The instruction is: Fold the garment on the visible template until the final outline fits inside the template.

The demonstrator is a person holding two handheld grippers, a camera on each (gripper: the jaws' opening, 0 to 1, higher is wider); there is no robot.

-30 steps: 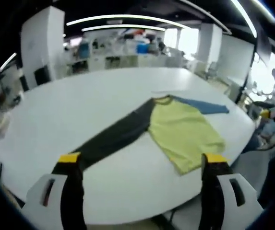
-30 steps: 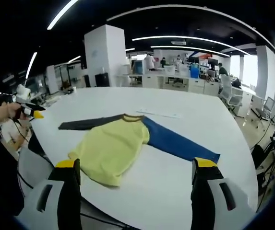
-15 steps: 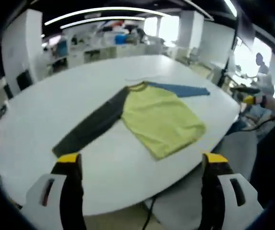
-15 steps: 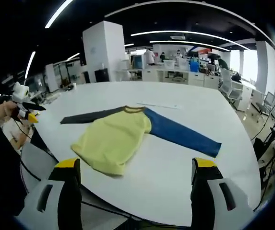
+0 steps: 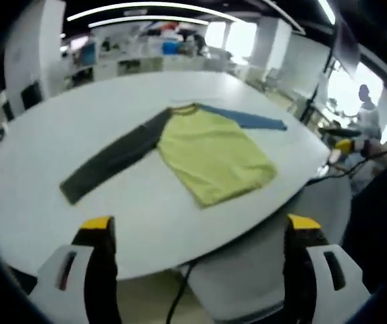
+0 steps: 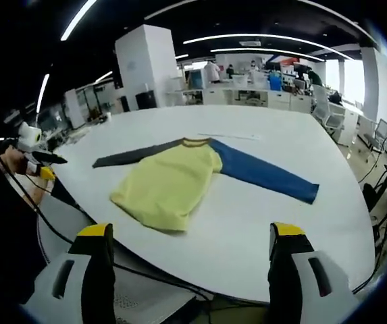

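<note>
**Shirt flat on table, both grippers clear and empty**

Open-plan office, desks and white pillars behind. A large white table (image 5: 78, 223) fills the foreground in both views.

Shirt (image 5: 210, 155) lies spread flat near the table's near edge, well clear of both grippers. Yellow body, hem toward the person, collar away. Dark sleeve (image 5: 109, 162) runs out to the person's left; blue sleeve (image 6: 264, 175) runs out to the right. Its long axis, cuff to cuff, lies roughly across the line of both grippers.

A faint pale strip lies on the table just past the collar in the right gripper view; I cannot tell whether it belongs to the template, and no outline around the shirt can be made out.

Left gripper (image 5: 196, 233) hangs off the table edge, jaws wide, nothing between them. Right gripper (image 6: 188, 239) likewise, jaws wide and empty.

Judgement: no fold made yet. The dark cuff lies nearer the left gripper, the blue cuff nearer the right. Each sleeve should fold inward over the body, taken by the gripper on its own side.
</note>
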